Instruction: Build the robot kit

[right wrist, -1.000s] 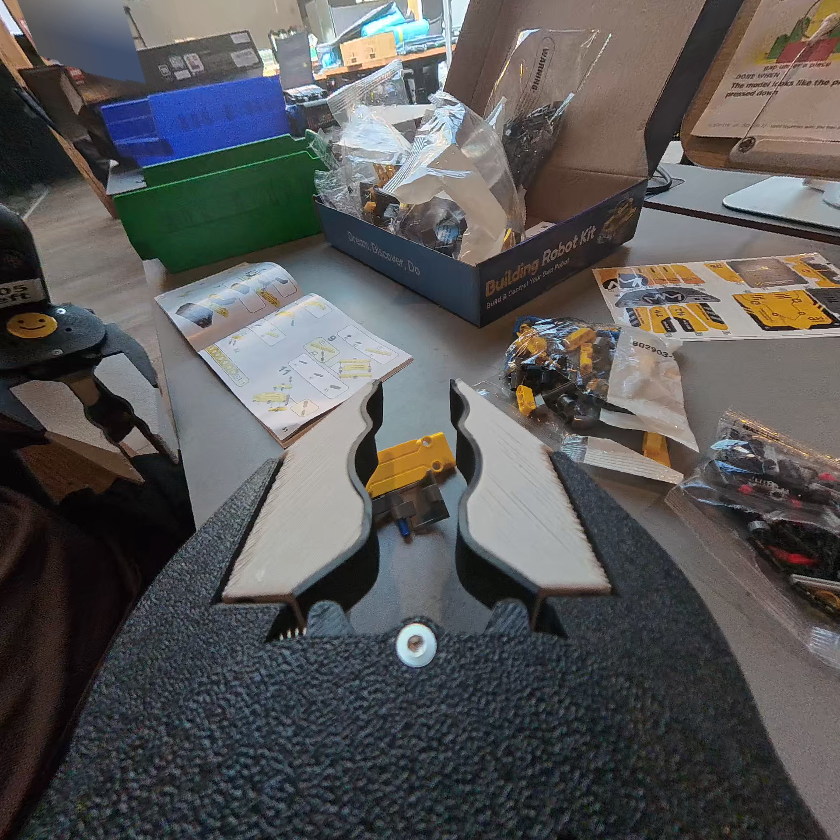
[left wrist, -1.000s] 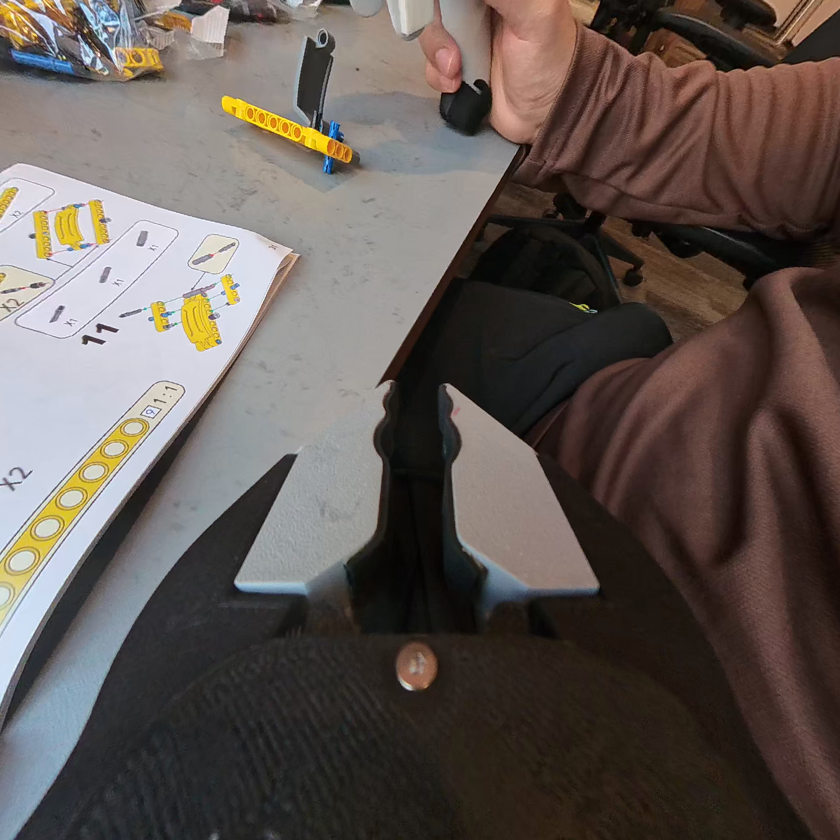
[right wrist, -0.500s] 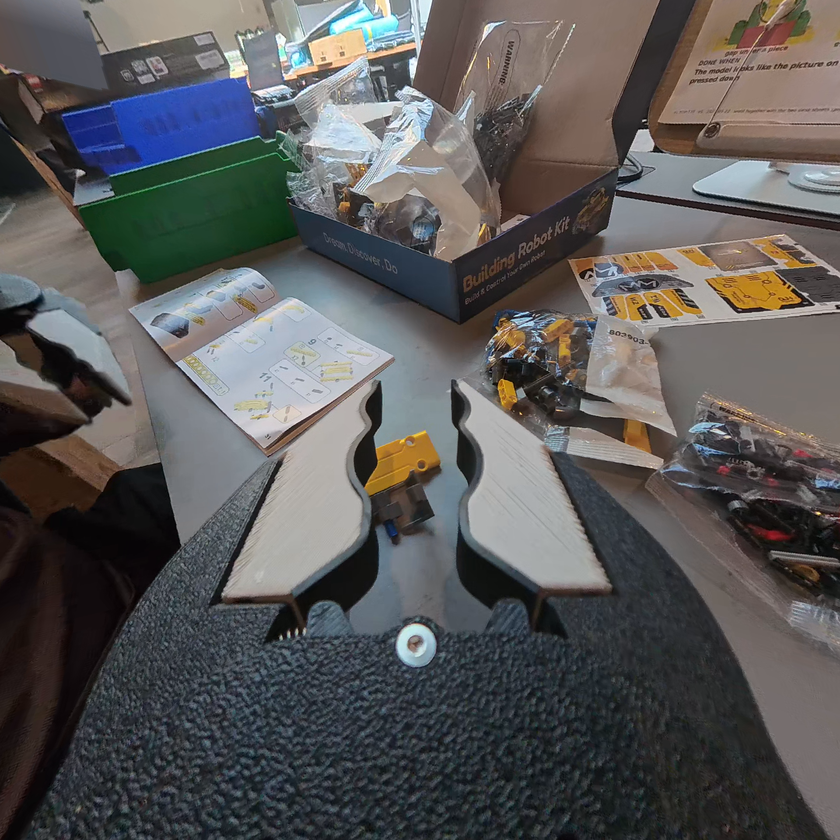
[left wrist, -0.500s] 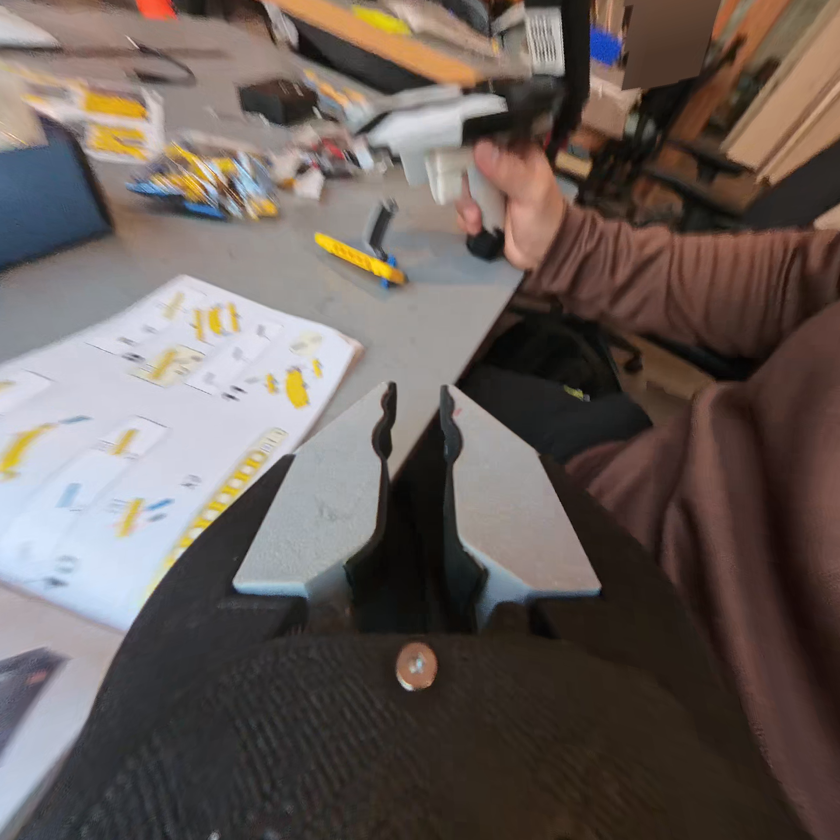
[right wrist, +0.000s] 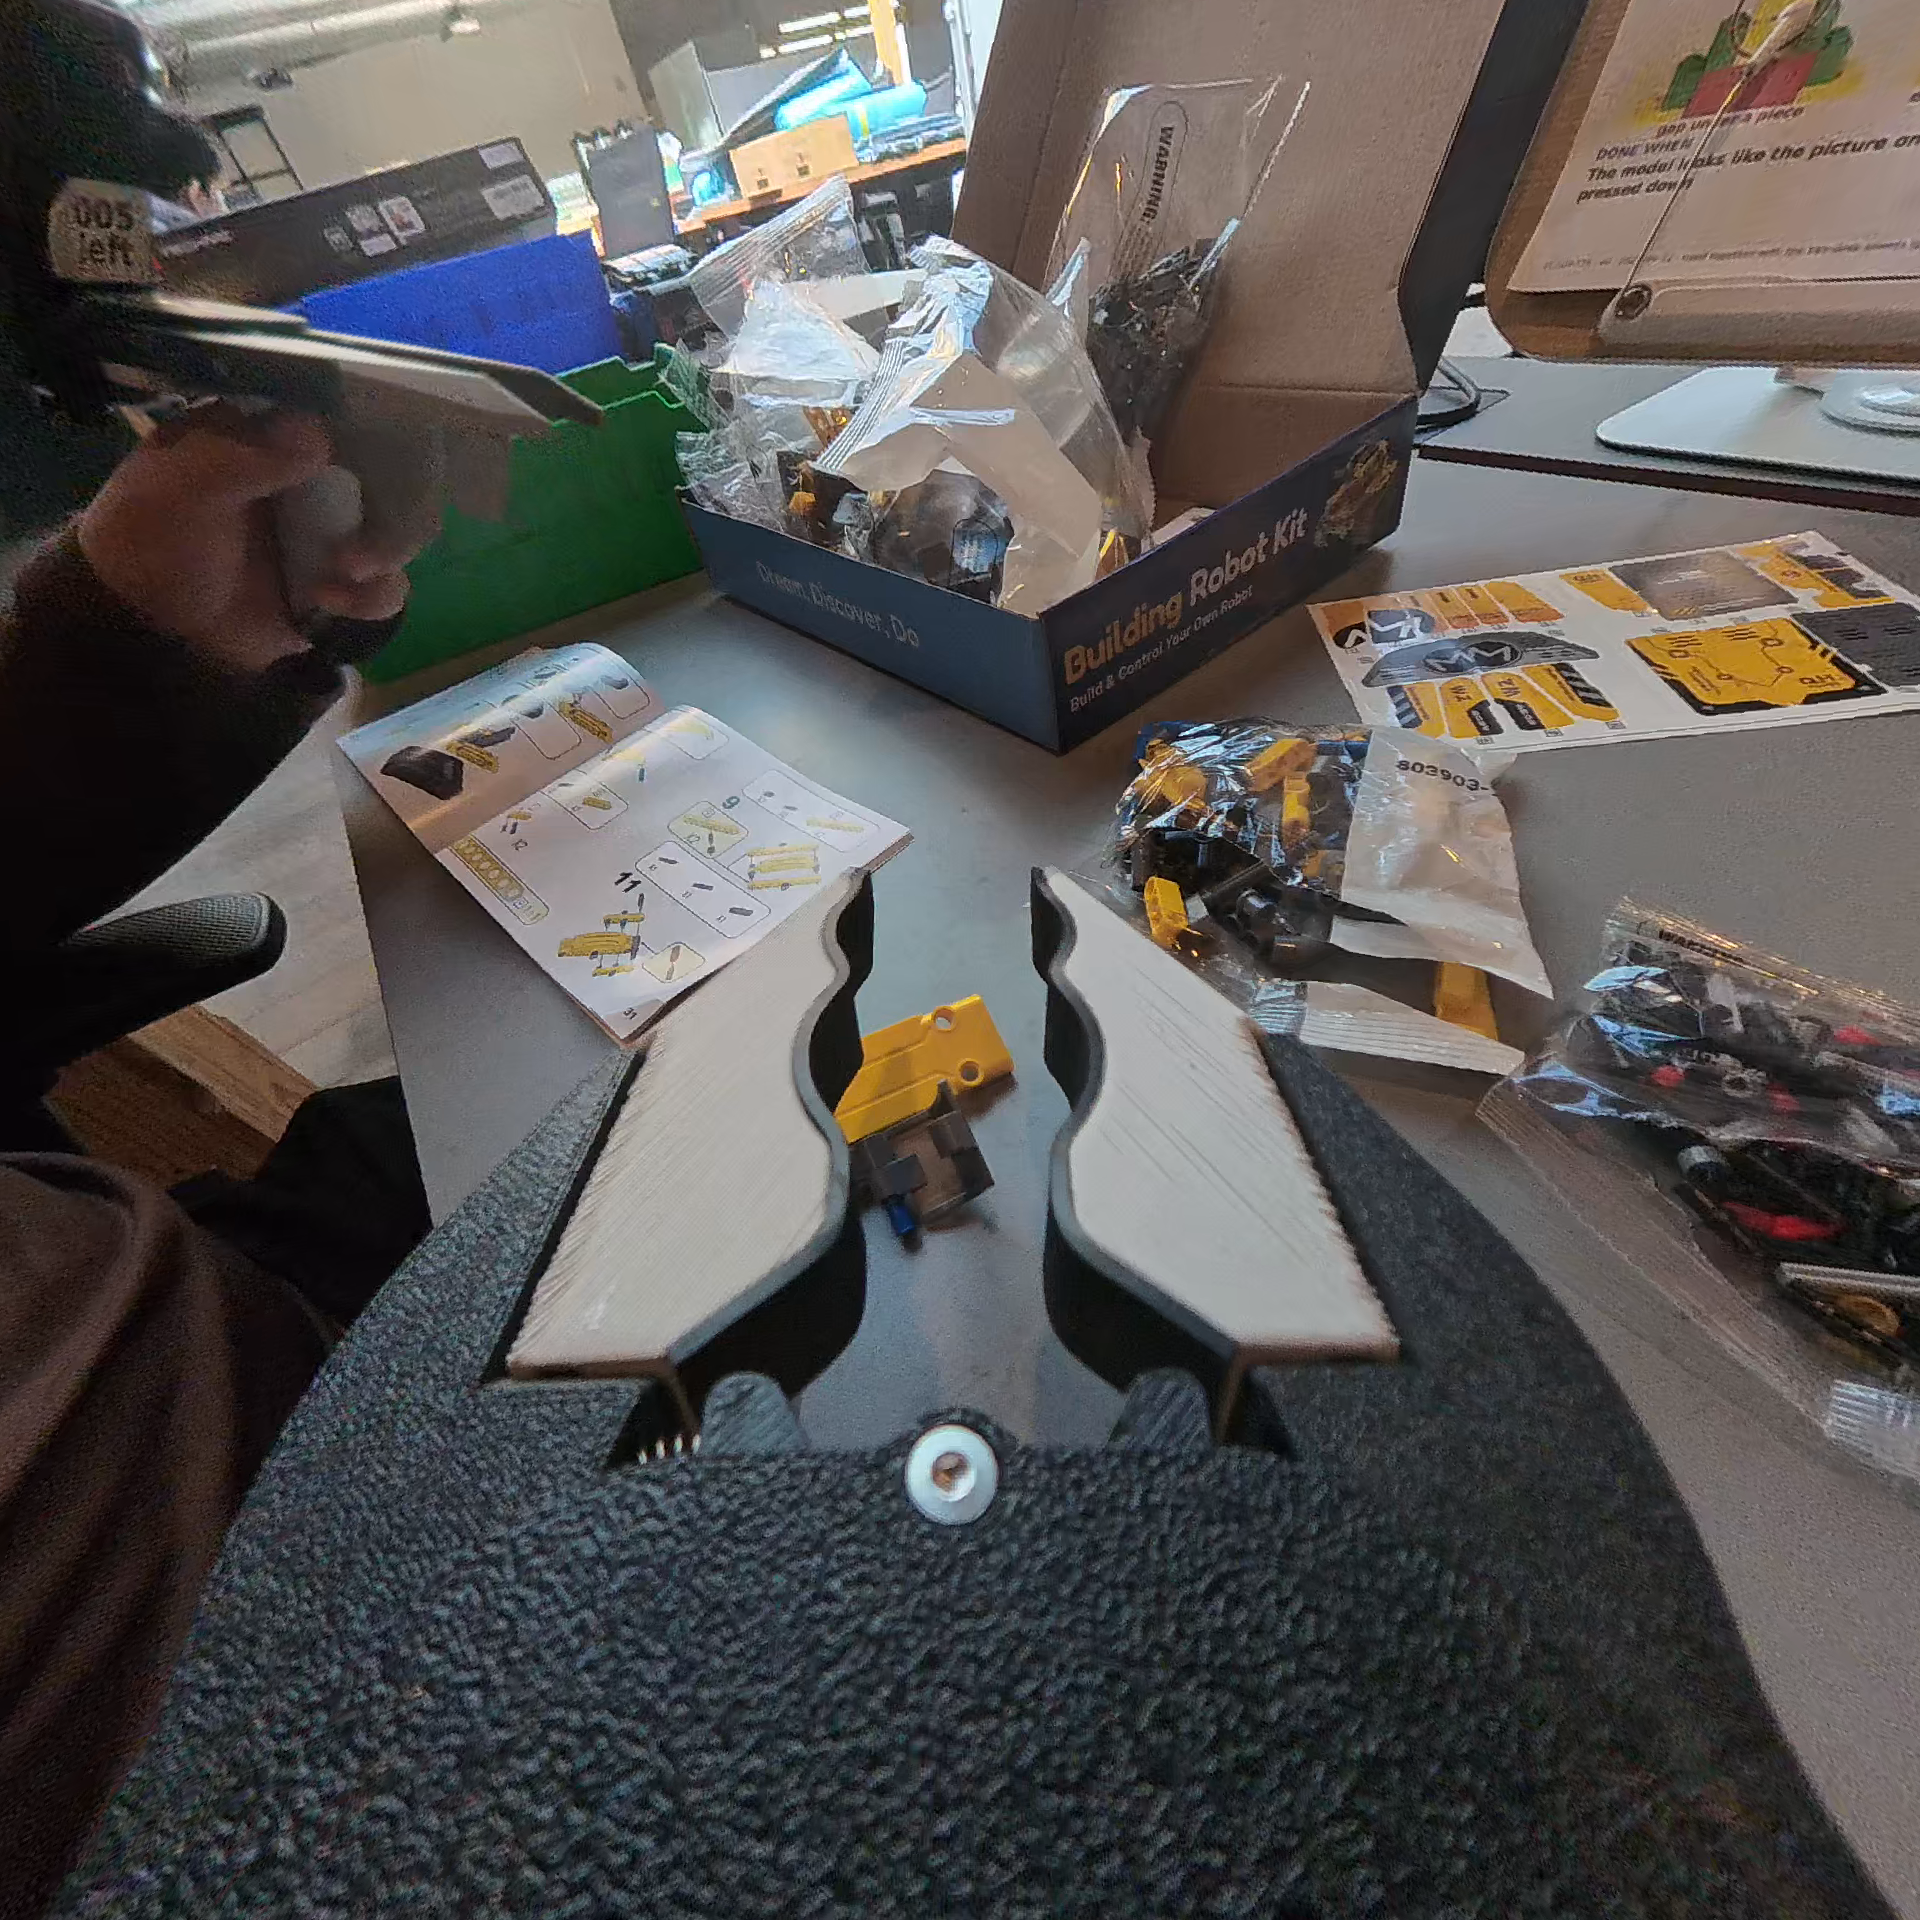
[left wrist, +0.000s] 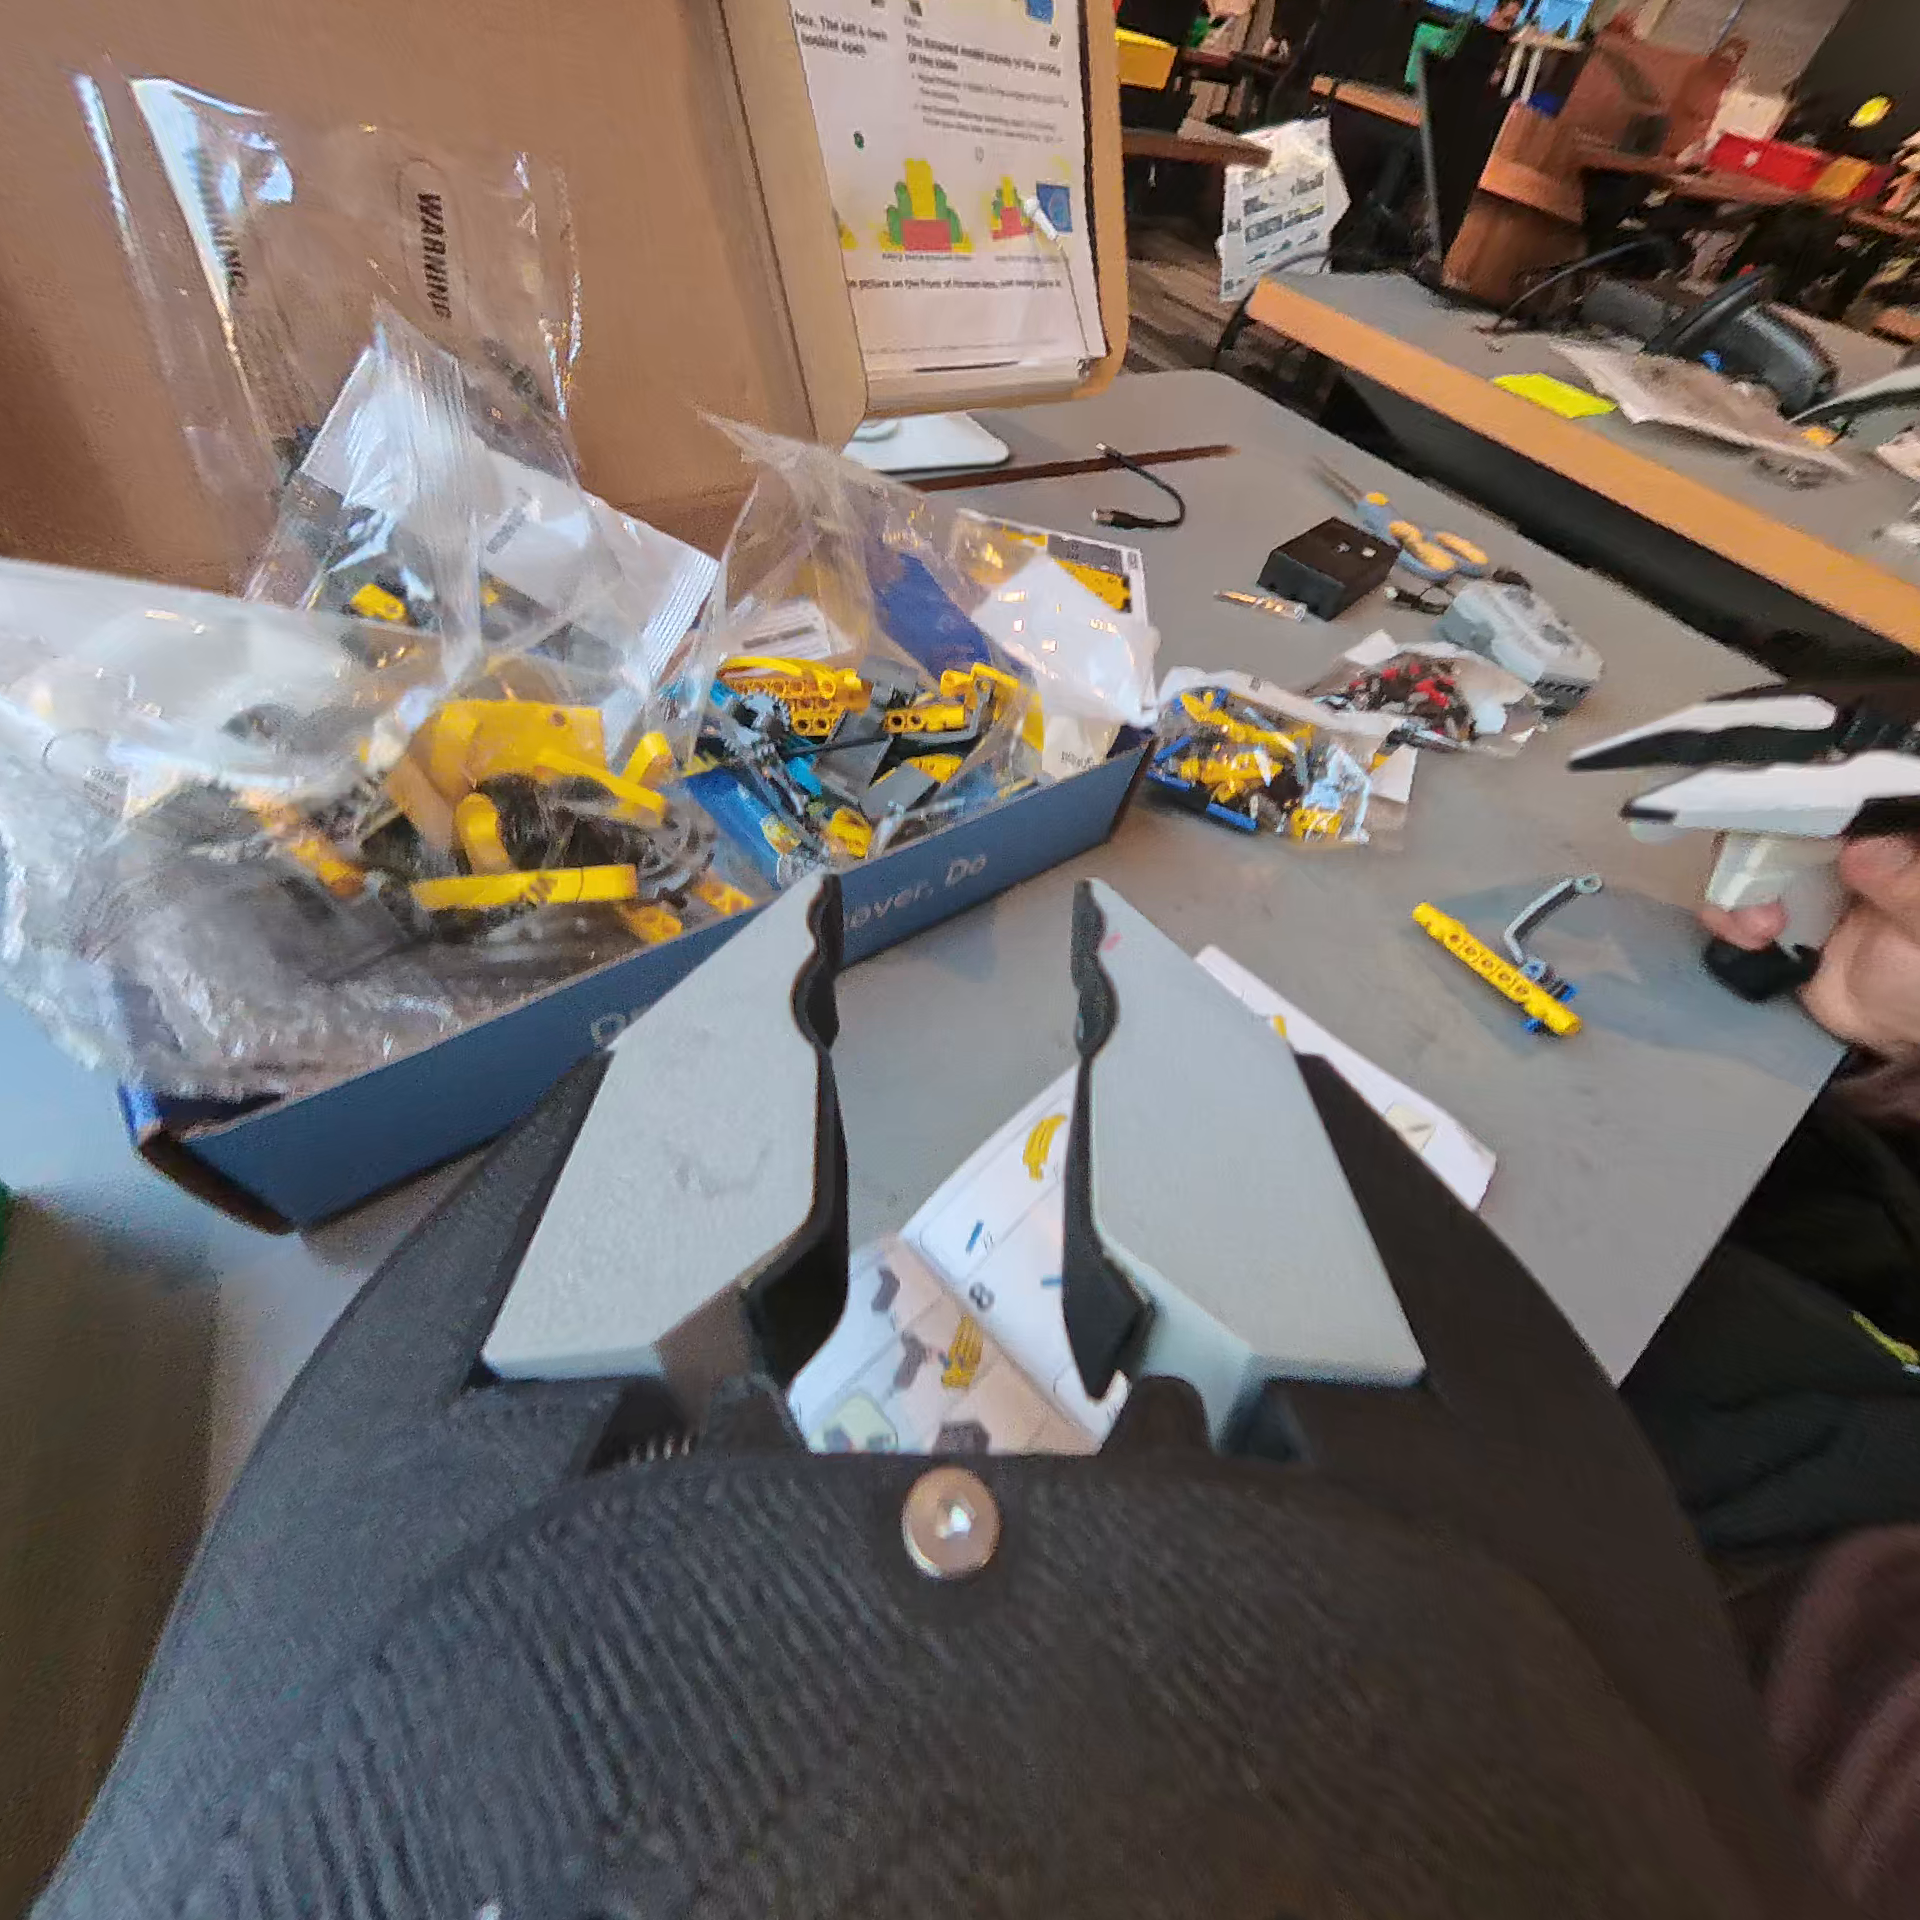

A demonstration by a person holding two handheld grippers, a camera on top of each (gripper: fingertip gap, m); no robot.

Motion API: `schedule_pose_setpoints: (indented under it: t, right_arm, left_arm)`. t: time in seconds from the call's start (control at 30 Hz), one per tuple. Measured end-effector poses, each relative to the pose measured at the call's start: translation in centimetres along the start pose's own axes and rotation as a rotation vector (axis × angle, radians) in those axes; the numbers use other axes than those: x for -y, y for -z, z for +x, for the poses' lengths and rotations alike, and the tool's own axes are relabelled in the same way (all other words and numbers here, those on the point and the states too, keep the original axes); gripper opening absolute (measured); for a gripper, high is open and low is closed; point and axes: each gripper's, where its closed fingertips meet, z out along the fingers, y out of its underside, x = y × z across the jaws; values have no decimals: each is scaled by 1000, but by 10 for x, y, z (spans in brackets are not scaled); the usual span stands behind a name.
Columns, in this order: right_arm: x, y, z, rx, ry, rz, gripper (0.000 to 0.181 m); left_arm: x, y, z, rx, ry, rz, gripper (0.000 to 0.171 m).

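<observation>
Yellow-and-grey brick piece (right wrist: pixel 920 1101) on table (right wrist: pixel 956 831), below parted right gripper (right wrist: pixel 948 914)

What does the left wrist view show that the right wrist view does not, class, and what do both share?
Only the left wrist view shows the small black box, the scissors with yellow handles and the black cable at the far end of the grey table.

Only the right wrist view shows the green plastic bin, the blue bin behind it and the yellow-and-black sticker sheet.

Both show the open blue cardboard box of bagged parts, the open instruction booklet and the small yellow-and-grey brick assembly. Both claws are open and empty.
</observation>
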Motion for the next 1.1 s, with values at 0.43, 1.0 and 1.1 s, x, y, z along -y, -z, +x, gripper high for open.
schedule_pose_setpoints:
  t: [0.43,1.0,1.1]
  right_arm:
    - [2,0,0,5,-4,10,30]
    - [3,2,-4,30,2,23,29]
    - [4,3,-5,42,-4,31,28]
  left_arm:
    - [5,-116,20,-66,-177,-228,27]
    - [73,-165,-4,-87,-236,-378,16]
    - [47,-145,3,-142,-169,-436,46]
